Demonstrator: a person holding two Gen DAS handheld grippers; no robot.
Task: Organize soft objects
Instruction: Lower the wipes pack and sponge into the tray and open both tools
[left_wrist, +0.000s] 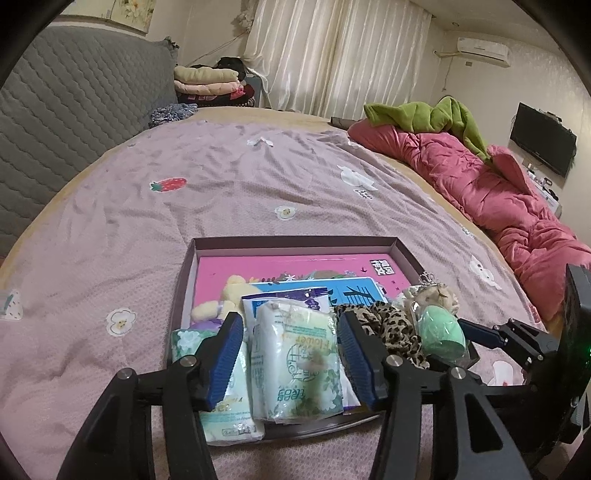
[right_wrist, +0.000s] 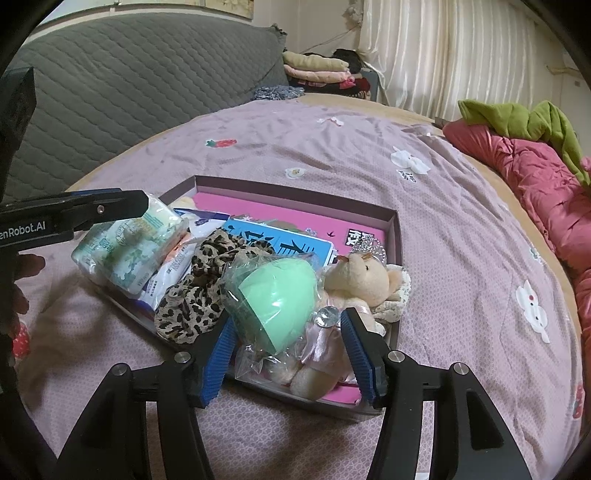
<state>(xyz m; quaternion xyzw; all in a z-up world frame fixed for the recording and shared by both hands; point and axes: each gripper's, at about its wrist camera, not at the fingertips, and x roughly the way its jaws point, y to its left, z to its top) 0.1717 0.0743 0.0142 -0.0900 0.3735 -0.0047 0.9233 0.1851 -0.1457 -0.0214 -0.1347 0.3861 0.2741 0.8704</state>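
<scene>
Shallow box (left_wrist: 402, 254) lay on the lilac bedspread (left_wrist: 221, 192), pink printed board lining its floor. Working left to right across it: a green-flowered tissue pack (left_wrist: 184, 341) hung partly over the near-left rim, with a yellow plush toy (left_wrist: 221, 302) just behind it inside the box. Next, the left gripper (left_wrist: 291, 363) stood with jaws spread wide either side of a white tissue pack (left_wrist: 295, 358) printed in green; pads did not visibly press it, so it read as released, not clamped. That pack rested atop a blue-and-white packet (left_wrist: 284, 299). To the right lay a leopard-print scrunchie (right_wrist: 207, 280), touching a mint-green egg-shaped sponge (right_wrist: 275, 302) in clear wrap. The right gripper (right_wrist: 290, 354) was likewise agape, fingers (right_wrist: 218, 362) flanking the wrapped sponge and a small cream teddy bear (right_wrist: 364, 282) in the box's near-right corner, gripping nothing. Far right, a rumpled red quilt (right_wrist: 543, 192) under a green blanket (right_wrist: 517, 118).
</scene>
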